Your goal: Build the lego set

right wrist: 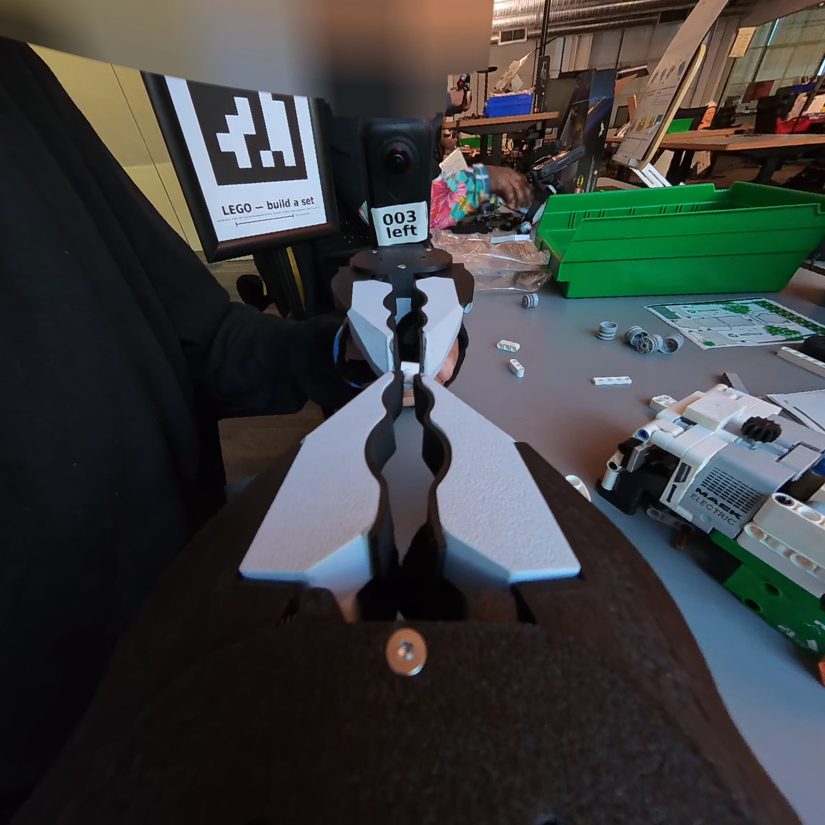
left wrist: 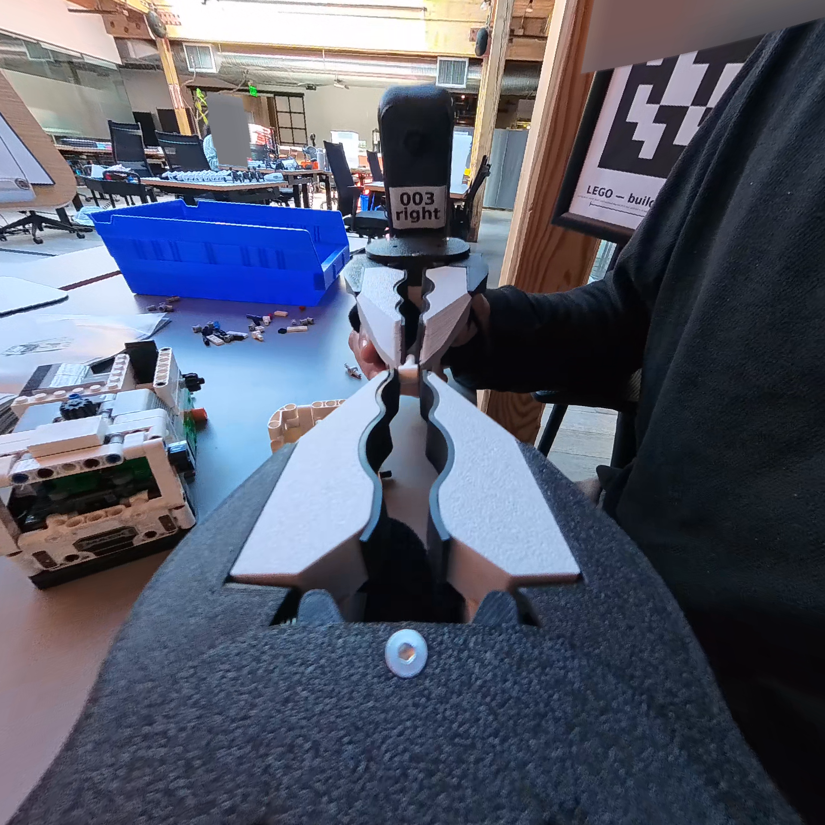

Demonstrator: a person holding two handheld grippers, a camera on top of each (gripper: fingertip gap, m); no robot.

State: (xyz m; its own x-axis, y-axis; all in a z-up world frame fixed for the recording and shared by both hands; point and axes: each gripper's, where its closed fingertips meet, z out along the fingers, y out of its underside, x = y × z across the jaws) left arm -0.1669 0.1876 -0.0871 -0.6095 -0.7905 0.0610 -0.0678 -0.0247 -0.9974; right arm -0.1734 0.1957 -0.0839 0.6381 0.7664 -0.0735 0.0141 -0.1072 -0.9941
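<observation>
My two grippers meet tip to tip above the table edge. In the left wrist view my left gripper (left wrist: 408, 377) is closed on a small white lego piece (left wrist: 408, 371), and the right gripper (left wrist: 410, 357) faces it, its tips touching the same piece. In the right wrist view my right gripper (right wrist: 406, 379) is closed on the small white piece (right wrist: 408, 370), with the left gripper (right wrist: 408, 364) opposite. I cannot tell if it is one piece or two joined. The partly built white and green lego truck (left wrist: 98, 468) (right wrist: 714, 504) stands on the grey table.
A blue bin (left wrist: 223, 254) stands behind scattered small pieces (left wrist: 250, 328). A white curved part (left wrist: 299, 419) lies near my left fingers. A green bin (right wrist: 669, 241), grey wheels (right wrist: 647, 341), a sticker sheet (right wrist: 732, 321) and white beams (right wrist: 611, 380) lie on the table. A framed sign (right wrist: 250, 165) stands behind.
</observation>
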